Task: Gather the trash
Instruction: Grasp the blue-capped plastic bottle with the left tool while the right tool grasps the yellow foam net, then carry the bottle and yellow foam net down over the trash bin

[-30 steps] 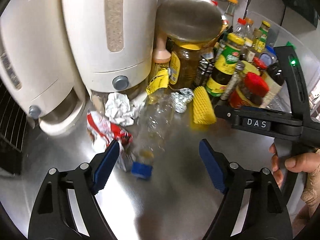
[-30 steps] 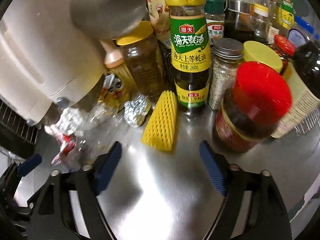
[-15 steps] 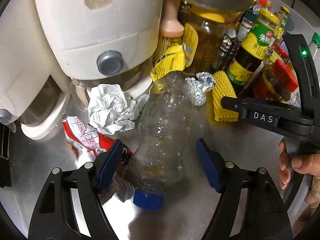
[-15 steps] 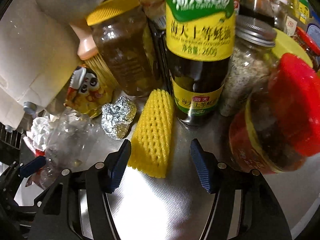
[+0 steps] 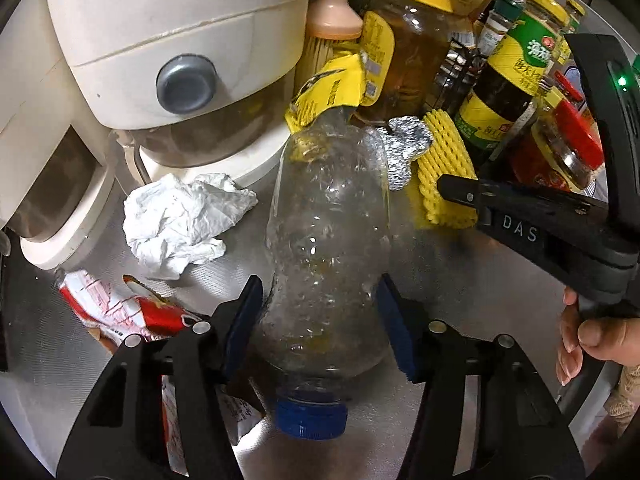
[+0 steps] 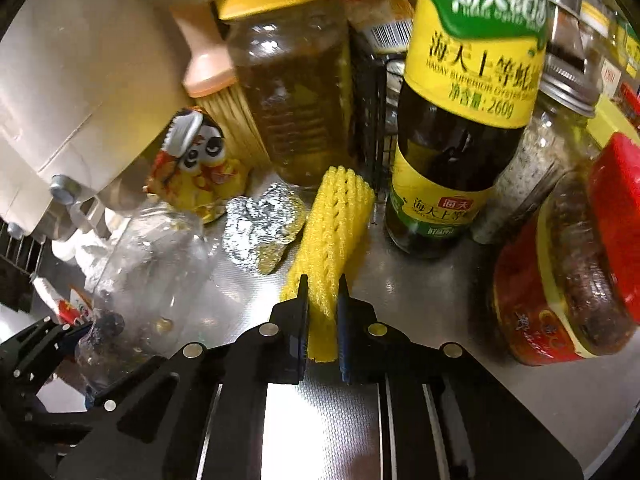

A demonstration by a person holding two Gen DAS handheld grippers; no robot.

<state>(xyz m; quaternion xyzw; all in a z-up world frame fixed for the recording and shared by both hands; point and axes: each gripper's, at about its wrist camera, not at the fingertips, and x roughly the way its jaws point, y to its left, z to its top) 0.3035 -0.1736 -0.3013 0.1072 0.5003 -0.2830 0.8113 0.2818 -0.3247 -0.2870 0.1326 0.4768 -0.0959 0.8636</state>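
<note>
A crushed clear plastic bottle (image 5: 328, 256) with a blue cap lies on the steel counter, cap toward me. My left gripper (image 5: 320, 320) is open, its blue pads on either side of the bottle's lower body, close to it. My right gripper (image 6: 323, 316) is shut on the near end of a yellow foam fruit net (image 6: 336, 232), which also shows in the left wrist view (image 5: 444, 172). A crumpled white tissue (image 5: 180, 220), a red wrapper (image 5: 120, 308), a foil ball (image 6: 260, 232) and a yellow snack wrapper (image 6: 192, 168) lie around them.
Two cream appliances (image 5: 160, 48) stand at the back left. Sauce bottles and jars crowd the back right: an oyster sauce bottle (image 6: 460, 128), a red-lidded jar (image 6: 568, 280) and an amber jar (image 6: 288, 92). A brush (image 5: 328, 28) leans between them.
My left gripper has moved forward so that its pads flank the bottle. My right gripper has moved up to the yellow foam net and shut on it.
</note>
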